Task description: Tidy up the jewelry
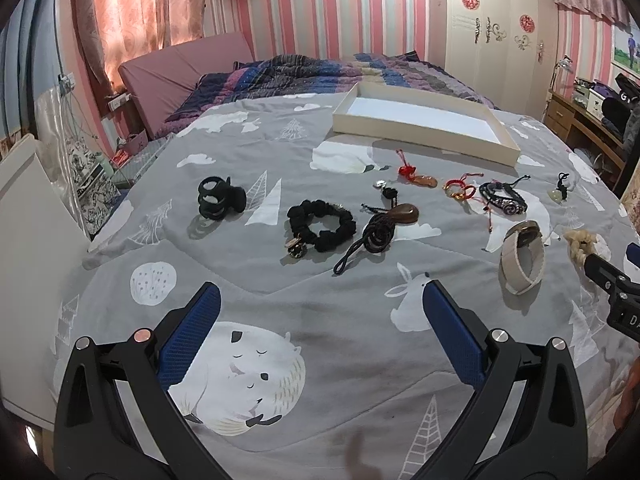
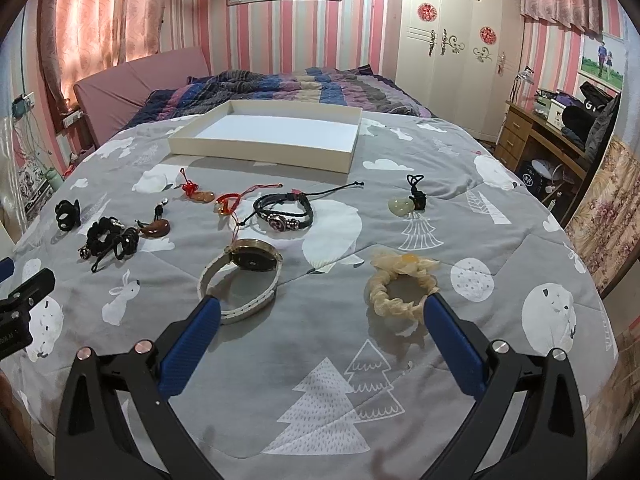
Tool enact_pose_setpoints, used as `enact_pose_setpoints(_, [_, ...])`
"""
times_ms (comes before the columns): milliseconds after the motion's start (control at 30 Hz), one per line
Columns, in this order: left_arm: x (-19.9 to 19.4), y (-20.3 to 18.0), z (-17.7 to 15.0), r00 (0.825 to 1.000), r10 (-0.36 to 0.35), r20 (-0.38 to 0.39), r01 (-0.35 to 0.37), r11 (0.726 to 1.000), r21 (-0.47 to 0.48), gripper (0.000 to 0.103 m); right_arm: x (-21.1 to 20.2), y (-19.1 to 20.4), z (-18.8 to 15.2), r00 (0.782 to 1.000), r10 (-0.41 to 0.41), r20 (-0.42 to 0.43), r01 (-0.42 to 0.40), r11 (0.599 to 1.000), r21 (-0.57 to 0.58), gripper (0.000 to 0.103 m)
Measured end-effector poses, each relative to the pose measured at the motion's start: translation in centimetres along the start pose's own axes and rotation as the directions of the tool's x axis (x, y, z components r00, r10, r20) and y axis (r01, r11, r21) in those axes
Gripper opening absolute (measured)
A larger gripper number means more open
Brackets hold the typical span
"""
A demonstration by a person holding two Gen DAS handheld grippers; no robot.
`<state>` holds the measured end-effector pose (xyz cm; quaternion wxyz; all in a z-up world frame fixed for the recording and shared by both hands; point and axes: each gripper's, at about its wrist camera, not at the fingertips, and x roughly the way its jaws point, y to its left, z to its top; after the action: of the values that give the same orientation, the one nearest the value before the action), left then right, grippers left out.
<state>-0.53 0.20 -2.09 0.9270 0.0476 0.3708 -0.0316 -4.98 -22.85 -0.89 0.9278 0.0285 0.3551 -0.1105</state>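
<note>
- Both your grippers, left gripper and right gripper, hover low over the bed, fingers wide, holding nothing.
- Nothing sorted yet, I'd say: white tray sits empty beyond the jewelry.
- Count: one watch, one cream scrunchie, one black scrunchie, one hair claw, three bracelets or cords, three pendants.
- Next: probably close the right fingers on the watch or cream scrunchie.

Both grippers hovered side by side, holding nothing: the left gripper had its blue fingers spread wide, as did the right gripper.
</note>
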Motion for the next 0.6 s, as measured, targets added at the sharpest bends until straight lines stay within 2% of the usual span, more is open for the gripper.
enact_pose_setpoints(333, [0.3, 1.1, 0.2, 1.0, -0.019, 0.0, 0.019, 1.0, -0.019, 0.1, 0.5, -0.1, 0.0, 1.0, 0.007, -0.016, -0.007, 1.0, -0.022, 0.101])
enact_pose_setpoints(600, [1.8, 1.8, 0.4, 0.999, -0.024, -0.043, 0.022, 0.999, -0.04, 0.1, 1.1, -0.5, -0.1, 0.999, 0.03, -0.034, -0.03, 0.999, -0.018, 0.101])
